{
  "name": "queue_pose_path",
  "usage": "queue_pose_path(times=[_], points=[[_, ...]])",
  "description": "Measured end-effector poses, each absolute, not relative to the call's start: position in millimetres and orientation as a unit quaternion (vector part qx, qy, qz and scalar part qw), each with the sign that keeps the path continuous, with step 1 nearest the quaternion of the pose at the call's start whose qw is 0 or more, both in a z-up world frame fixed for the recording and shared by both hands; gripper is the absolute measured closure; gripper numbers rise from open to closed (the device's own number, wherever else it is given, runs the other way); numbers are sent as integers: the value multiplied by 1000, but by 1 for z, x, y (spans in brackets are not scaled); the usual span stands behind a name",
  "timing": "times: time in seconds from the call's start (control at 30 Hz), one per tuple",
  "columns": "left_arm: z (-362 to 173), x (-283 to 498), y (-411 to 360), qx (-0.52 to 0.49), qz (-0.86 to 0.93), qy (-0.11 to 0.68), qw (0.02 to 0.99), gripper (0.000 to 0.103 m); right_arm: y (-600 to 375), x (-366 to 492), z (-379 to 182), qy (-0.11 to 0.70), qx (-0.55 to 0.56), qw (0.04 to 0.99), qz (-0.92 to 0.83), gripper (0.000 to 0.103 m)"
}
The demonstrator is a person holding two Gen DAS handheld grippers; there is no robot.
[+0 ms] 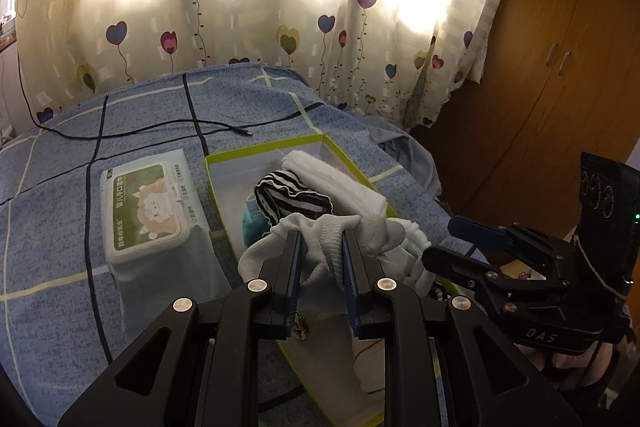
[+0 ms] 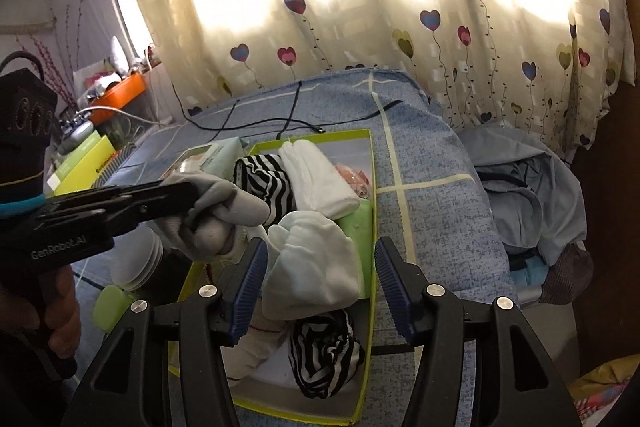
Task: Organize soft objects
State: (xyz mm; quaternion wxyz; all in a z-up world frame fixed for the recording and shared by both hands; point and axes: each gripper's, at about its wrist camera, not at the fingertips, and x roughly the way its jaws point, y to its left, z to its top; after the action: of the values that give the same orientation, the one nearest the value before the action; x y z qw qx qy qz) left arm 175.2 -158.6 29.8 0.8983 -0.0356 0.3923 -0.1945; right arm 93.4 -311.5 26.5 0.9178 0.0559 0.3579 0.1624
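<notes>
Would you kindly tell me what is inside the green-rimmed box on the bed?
Inside the green-rimmed box lie a folded white cloth, two black-and-white striped pieces and a white sock. These cover most of the floor, so anything beneath is hidden.

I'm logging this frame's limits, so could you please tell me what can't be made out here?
- Left wrist view: the green-rimmed box floor, hidden by the left hand-held gripper and its white glove.
- Left wrist view: the wet wipes pack label, too small.
- Right wrist view: the right hand-held gripper, open, hides the box's near end.
</notes>
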Motion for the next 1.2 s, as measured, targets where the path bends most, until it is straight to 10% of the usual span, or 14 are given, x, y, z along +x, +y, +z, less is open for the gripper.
queue_pose_path(times=[0.27, 0.47, 1.2], points=[[14, 185, -163, -47, -208, 431, 876, 78, -313, 94, 27, 357, 64, 917, 163, 47], [25, 177, -156, -50, -206, 411, 887, 55, -311, 89, 38, 345, 67, 922, 164, 47], [45, 117, -136, -33, -185, 383, 904, 54, -274, 41, 58, 351, 23, 925, 143, 36]])
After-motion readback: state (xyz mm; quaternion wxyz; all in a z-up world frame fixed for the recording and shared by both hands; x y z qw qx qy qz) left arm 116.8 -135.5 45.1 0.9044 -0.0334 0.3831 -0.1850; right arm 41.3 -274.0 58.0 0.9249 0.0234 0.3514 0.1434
